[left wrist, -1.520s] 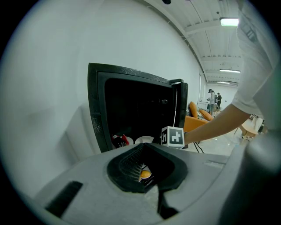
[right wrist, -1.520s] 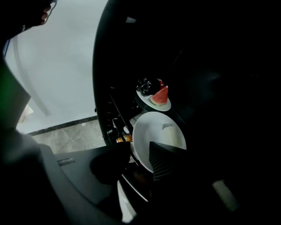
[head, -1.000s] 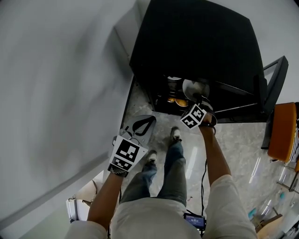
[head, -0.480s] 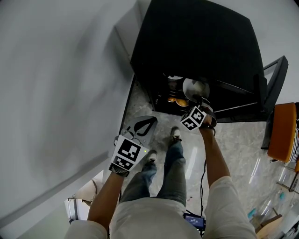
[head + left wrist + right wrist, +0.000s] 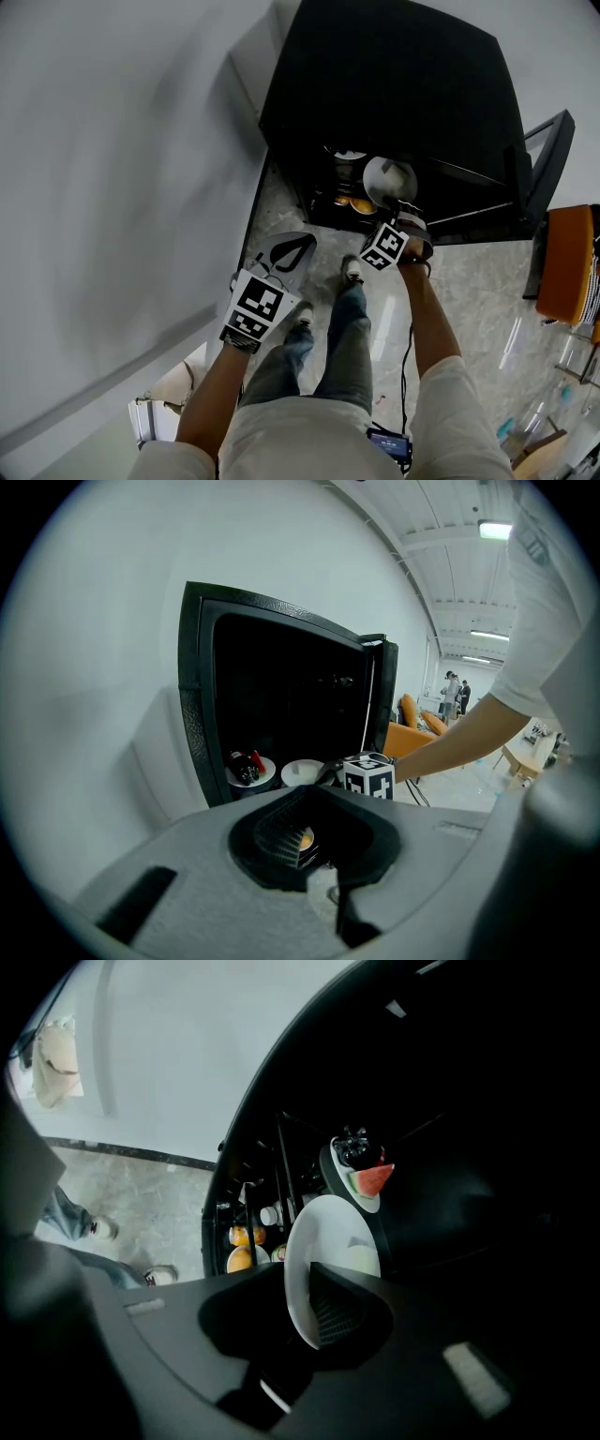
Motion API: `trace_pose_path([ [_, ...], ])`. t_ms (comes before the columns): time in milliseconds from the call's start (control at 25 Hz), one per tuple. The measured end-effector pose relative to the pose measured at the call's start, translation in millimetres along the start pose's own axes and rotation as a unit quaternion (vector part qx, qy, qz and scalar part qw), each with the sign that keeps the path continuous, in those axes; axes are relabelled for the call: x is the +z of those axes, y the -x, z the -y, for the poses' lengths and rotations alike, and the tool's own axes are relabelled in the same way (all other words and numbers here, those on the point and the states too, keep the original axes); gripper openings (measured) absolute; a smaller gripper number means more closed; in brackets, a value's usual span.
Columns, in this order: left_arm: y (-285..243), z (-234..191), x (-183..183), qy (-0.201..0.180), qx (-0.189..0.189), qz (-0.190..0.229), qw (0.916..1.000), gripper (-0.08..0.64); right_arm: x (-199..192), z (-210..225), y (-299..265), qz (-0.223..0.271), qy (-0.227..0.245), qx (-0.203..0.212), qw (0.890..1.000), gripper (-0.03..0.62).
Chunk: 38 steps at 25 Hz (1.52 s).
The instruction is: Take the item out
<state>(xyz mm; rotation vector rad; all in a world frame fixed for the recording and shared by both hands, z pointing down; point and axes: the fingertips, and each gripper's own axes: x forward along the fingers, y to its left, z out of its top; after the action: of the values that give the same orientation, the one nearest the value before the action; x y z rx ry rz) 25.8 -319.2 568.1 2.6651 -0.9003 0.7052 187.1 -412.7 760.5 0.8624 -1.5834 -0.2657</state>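
Observation:
A black cabinet (image 5: 394,84) stands open in front of me. On its shelf a white plate (image 5: 389,178) (image 5: 328,1241) stands out past the front edge. My right gripper (image 5: 403,214) (image 5: 305,1312) has the plate's near rim between its jaws, which are closing; the rim lies against the ribbed pad (image 5: 333,1312) on one side, with a dark gap on the other. Behind it sits a second plate (image 5: 361,1176) (image 5: 251,769) with a watermelon slice and dark fruit. My left gripper (image 5: 286,251) (image 5: 314,841) hangs low at the left, open, holding nothing.
Oranges (image 5: 242,1237) (image 5: 361,202) and small jars sit on a lower shelf. The cabinet door (image 5: 548,159) is swung open to the right. An orange chair (image 5: 567,262) stands further right. A white wall runs along the left. The person's legs and shoes are below on the stone floor.
The right gripper has drawn back slightly toward me, and the white plate shows a little further out of the cabinet. The left gripper has stayed where it was.

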Motion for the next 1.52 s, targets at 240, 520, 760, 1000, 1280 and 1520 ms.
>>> trace_pose_path([
  [240,-2.3,-1.0,-2.3,0.003,-0.001,-0.001,1.0,0.003,0.1,5.9,5.5,0.006,0.039,-0.053,0.998,0.054],
  [520,-4.7,2.7,-2.5,0.004,-0.008,0.0,1.0,0.003,-1.3,11.1,9.5,-0.005,0.09,-0.107,0.99,0.023],
  [760,-7.9,1.7,-7.8,0.007,-0.01,-0.005,0.9999,0.005,-1.3,23.5,11.0,-0.013,0.133,-0.158,0.978,0.009],
  [1000,-8.7,-0.9,-7.8,0.004,-0.011,-0.003,0.9999,0.003,2.2,18.7,15.7,0.0,0.123,-0.159,0.979,0.011],
  [1280,-2.6,-3.9,4.1,-0.004,-0.009,0.013,0.9999,0.003,10.6,23.3,40.0,0.001,0.122,-0.176,0.977,0.009],
  [1520,11.8,-0.9,21.5,-0.014,-0.008,0.031,0.9994,0.003,22.4,26.2,78.9,0.006,0.132,-0.187,0.973,0.011],
])
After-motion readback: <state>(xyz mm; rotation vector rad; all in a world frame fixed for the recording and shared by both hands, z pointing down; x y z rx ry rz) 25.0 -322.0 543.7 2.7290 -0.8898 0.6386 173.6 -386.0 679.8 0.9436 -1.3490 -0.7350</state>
